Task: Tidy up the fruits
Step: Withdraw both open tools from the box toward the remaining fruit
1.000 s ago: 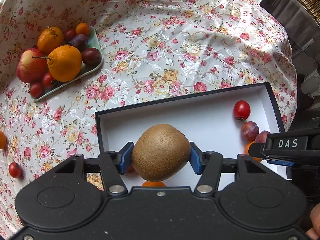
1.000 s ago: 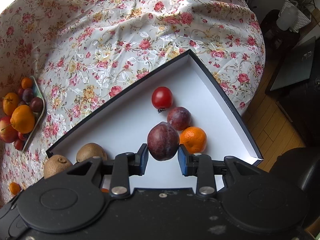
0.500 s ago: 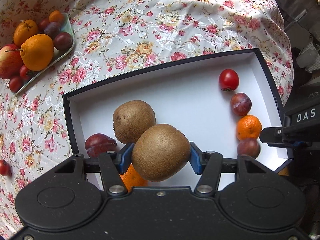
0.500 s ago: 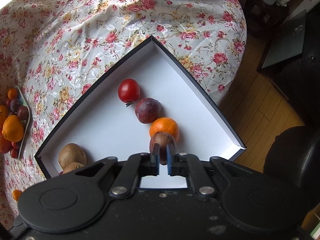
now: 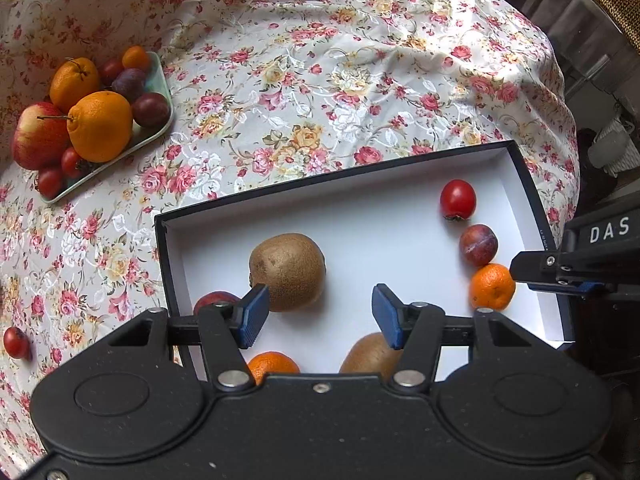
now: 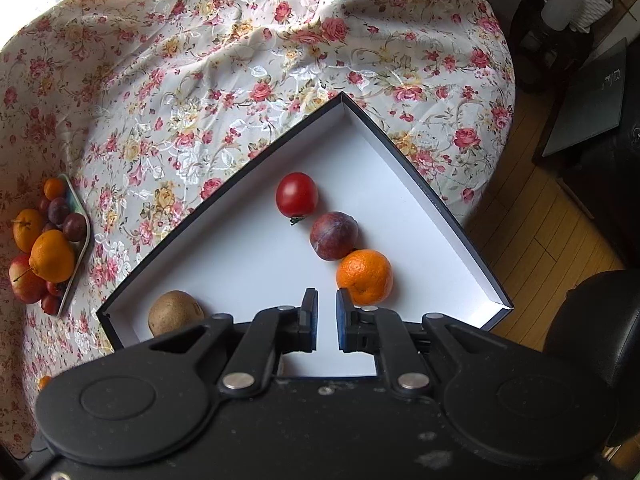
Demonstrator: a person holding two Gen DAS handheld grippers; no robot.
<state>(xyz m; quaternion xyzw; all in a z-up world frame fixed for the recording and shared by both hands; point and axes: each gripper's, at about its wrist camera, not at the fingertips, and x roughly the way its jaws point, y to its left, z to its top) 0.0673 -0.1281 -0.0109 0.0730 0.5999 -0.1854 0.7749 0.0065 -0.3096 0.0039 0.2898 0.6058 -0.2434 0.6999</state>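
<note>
A black box with a white floor (image 5: 360, 240) (image 6: 248, 248) lies on the floral cloth. In it are a kiwi (image 5: 287, 271) (image 6: 175, 317), a second kiwi (image 5: 370, 354) below my left gripper, a tomato (image 5: 458, 199) (image 6: 297, 194), a plum (image 5: 478, 245) (image 6: 334, 235), a mandarin (image 5: 492, 286) (image 6: 364, 277), another mandarin (image 5: 272, 364) and a red plum (image 5: 214, 301). My left gripper (image 5: 316, 316) is open and empty above the box. My right gripper (image 6: 327, 318) is nearly shut and empty, over the box's near edge; it also shows in the left wrist view (image 5: 560, 272).
A green tray (image 5: 156, 136) (image 6: 78, 256) at the left holds oranges, an apple, plums and small tomatoes. A loose tomato (image 5: 16, 342) lies on the cloth at the left. The table edge drops to a wooden floor (image 6: 532, 220) at the right, beside dark furniture.
My left gripper opened and let go of the kiwi, which now lies in the box. My right gripper has drawn back from the plum it set down; that plum is now hidden.
</note>
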